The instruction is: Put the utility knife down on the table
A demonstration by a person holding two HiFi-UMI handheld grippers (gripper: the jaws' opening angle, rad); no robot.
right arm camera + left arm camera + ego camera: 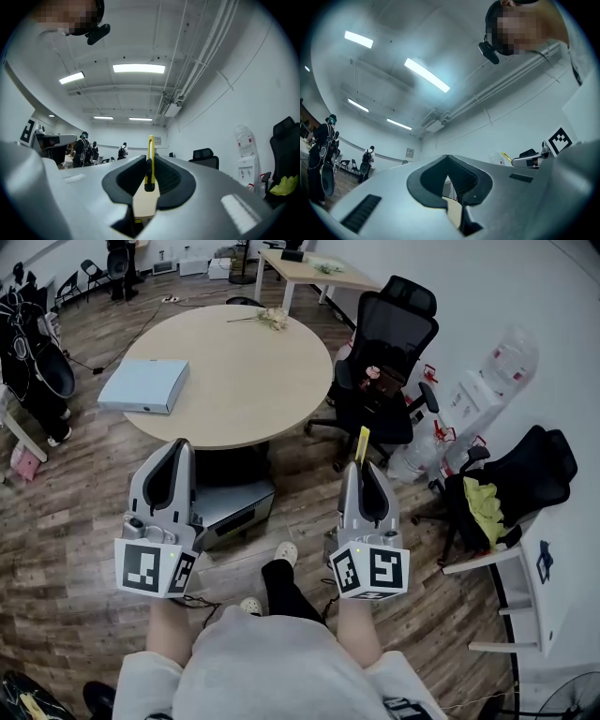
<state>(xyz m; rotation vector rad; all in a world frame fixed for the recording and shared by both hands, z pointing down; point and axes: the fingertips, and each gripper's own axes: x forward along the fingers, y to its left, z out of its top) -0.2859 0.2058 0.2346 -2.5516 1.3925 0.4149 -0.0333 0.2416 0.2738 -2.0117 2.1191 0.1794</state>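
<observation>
A slim yellow utility knife (362, 443) sticks forward out of my right gripper (362, 468), which is shut on it; in the right gripper view the knife (150, 157) stands upright between the dark pads, blade end away from me. My left gripper (180, 448) is at the same height to the left, shut with nothing in it; its pads meet at the tip in the left gripper view (448, 161). Both grippers are held close to the person's body, short of the round beige table (244, 381), which lies ahead and below.
On the table lie a flat white box (143, 385) at the left and a small bunch of flowers (272, 318) at the far side. A black office chair (389, 362) stands right of it, a grey case (234, 507) under its near edge. People stand far off.
</observation>
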